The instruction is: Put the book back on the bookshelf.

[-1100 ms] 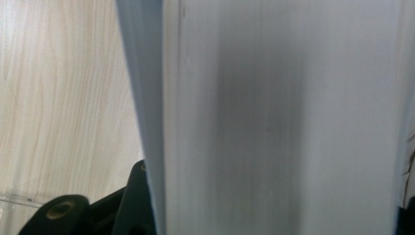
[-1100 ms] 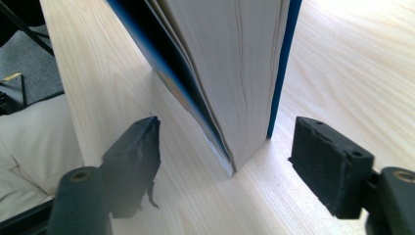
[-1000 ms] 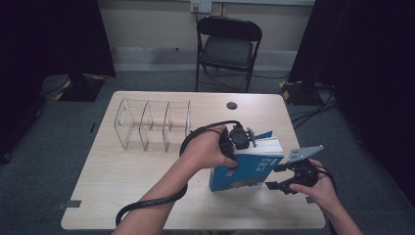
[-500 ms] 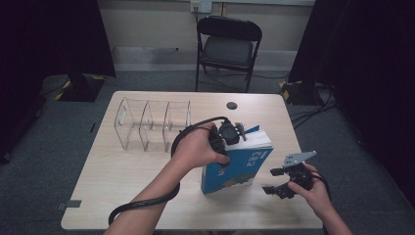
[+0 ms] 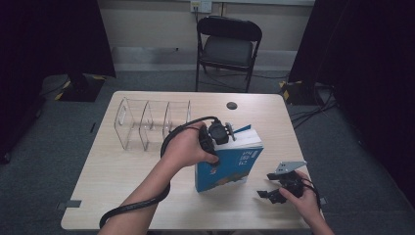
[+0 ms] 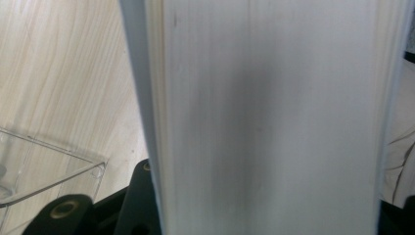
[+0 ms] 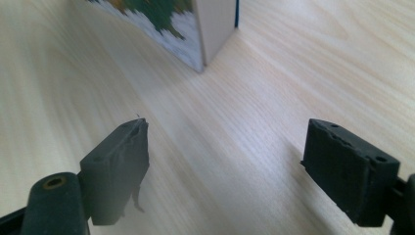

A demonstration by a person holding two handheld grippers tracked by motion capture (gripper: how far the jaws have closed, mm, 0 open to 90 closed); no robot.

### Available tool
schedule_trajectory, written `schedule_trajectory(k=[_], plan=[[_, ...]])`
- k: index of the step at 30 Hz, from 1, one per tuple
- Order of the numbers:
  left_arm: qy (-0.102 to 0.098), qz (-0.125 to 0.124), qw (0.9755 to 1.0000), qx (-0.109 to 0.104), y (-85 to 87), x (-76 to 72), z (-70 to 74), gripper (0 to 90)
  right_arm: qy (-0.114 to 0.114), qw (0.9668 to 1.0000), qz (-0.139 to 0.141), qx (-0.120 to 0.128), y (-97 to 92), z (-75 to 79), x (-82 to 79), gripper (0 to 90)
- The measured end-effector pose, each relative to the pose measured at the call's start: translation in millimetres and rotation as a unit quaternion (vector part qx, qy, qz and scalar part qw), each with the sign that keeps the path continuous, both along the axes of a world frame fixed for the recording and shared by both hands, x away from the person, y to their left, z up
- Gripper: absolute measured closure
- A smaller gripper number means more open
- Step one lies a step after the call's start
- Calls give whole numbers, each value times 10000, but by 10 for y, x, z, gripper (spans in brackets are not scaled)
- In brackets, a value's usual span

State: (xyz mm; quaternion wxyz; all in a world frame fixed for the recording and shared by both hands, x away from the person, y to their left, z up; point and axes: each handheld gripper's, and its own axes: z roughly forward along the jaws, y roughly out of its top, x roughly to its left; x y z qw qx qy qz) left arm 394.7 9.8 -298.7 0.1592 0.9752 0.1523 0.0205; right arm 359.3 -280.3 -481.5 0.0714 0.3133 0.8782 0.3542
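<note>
A thick blue-covered book (image 5: 230, 166) stands upright on its bottom edge on the wooden table (image 5: 122, 196), spine side toward me. My left gripper (image 5: 220, 134) comes down on its top and is shut on it; in the left gripper view the white page edge (image 6: 264, 117) runs up between the jaws. My right gripper (image 5: 268, 195) sits low over the table to the right of the book and apart from it. Its jaws have just been opening, and in the right gripper view the gripper (image 7: 235, 166) has only bare wood between them, with the book's lower corner (image 7: 205, 29) ahead.
A clear plastic rack (image 5: 149, 125) with several upright dividers stands left of the book, and its corner (image 6: 44, 171) lies close by in the left gripper view. A small black disc (image 5: 232, 105) lies near the far edge. A folding chair (image 5: 227, 44) stands beyond the table.
The book has been tipped from a low lean up to standing and shifted slightly left with my left gripper. My right gripper has drawn away from its right edge and sunk toward the table.
</note>
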Motion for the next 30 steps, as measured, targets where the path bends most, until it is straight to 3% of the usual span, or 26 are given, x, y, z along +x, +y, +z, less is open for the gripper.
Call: schedule_trajectory(k=[3,7,10,12,14,17,20,23,25,26,30], plan=[[-13,-20,10000,-37,16,4,-17,597,-152,9999,-53,-52,22,-90,-30,148],[31,7,9999,142,-1,5,-23,570,-372,9992,-106,-52,25,-125,-57,148],[106,168,9998,34,15,9,-29,520,-531,9985,-115,-57,20,-147,-66,147],[42,115,9999,-81,32,16,-25,497,-562,9983,-147,-9,12,-160,-70,147],[15,111,9999,-44,27,7,-26,497,-623,9979,-170,37,5,-175,-78,147],[80,120,9997,182,-2,-5,-21,567,-648,9977,-177,83,-1,-185,-81,147],[-58,246,9994,243,-25,-60,-24,601,-666,9976,-181,52,0,-183,-85,146],[18,371,9992,144,-9,-66,-21,612,-675,9975,-188,56,-1,-183,-84,146],[76,264,9994,197,10,-43,3,615,-673,9975,-187,58,-3,-183,-85,146],[131,386,9991,138,18,-53,5,615,-674,9975,-187,57,-3,-183,-85,146],[185,400,9988,215,61,-53,54,617,-678,9975,-181,62,-5,-184,-86,146]])
